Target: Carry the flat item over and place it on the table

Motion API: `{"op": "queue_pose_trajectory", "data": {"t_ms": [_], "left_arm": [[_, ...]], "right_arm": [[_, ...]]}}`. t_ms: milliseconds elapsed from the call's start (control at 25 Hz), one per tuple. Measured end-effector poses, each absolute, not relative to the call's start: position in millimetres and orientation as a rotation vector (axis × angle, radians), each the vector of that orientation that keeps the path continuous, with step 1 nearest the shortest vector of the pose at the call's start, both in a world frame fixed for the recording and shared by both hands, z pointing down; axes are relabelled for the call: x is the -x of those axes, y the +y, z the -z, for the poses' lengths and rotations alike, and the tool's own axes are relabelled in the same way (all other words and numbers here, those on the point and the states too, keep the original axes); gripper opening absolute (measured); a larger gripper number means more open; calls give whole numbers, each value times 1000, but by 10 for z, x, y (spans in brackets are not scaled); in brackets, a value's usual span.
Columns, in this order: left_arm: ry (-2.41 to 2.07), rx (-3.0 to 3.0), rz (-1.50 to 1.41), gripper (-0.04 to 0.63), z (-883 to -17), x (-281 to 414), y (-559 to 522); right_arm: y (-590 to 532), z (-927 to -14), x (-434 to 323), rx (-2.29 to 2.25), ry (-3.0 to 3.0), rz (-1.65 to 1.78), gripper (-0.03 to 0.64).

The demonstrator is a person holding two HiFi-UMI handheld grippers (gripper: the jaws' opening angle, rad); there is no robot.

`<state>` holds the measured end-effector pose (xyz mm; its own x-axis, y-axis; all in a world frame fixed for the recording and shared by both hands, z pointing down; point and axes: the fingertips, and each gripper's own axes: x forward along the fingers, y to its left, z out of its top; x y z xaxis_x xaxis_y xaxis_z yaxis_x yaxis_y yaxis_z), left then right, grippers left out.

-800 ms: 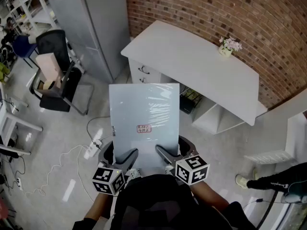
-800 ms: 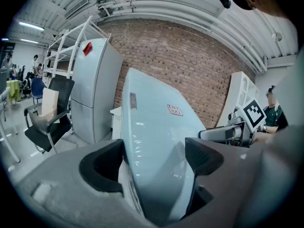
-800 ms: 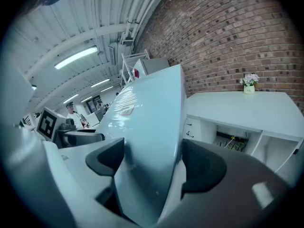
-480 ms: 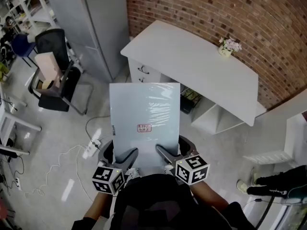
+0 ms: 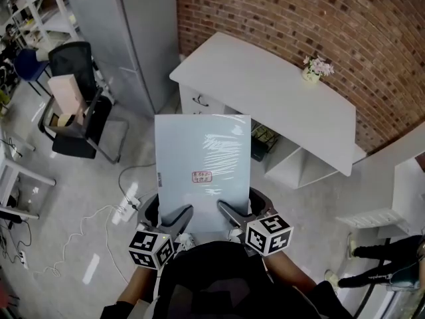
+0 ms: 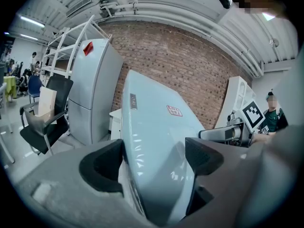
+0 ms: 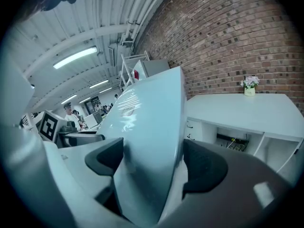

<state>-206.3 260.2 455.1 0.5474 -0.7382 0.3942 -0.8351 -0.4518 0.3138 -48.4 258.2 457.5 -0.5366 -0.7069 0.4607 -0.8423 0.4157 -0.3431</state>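
Note:
The flat item is a pale blue board (image 5: 202,171) wrapped in shiny film, with a small red-print label near its middle. It hangs in the air above the floor, held level by its near edge. My left gripper (image 5: 166,212) grips the near-left part and my right gripper (image 5: 242,210) the near-right part, each with its jaws set wide. In the left gripper view the board (image 6: 152,137) runs between the two pads, and the same shows in the right gripper view (image 7: 147,127). The white table (image 5: 279,98) stands ahead against the brick wall.
A small flower pot (image 5: 317,66) stands at the table's far right. A grey cabinet (image 5: 126,38) stands left of the table. A black chair with a cardboard box (image 5: 76,105) is further left. A power strip with cables (image 5: 123,208) lies on the floor. A person's leg (image 5: 385,271) shows at lower right.
The board, still in both grippers, has drifted slightly toward the table. The person's leg at lower right has shifted.

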Motion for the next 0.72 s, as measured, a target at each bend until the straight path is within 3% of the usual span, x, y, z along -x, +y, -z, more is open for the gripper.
{"op": "queue_pose_trajectory", "data": {"t_ms": [720], "left_arm": [[-1200, -2404, -252, 423, -4471, 2798, 2574]], "right_arm": [[2659, -4482, 1223, -1460, -2380, -791, 400]]}}
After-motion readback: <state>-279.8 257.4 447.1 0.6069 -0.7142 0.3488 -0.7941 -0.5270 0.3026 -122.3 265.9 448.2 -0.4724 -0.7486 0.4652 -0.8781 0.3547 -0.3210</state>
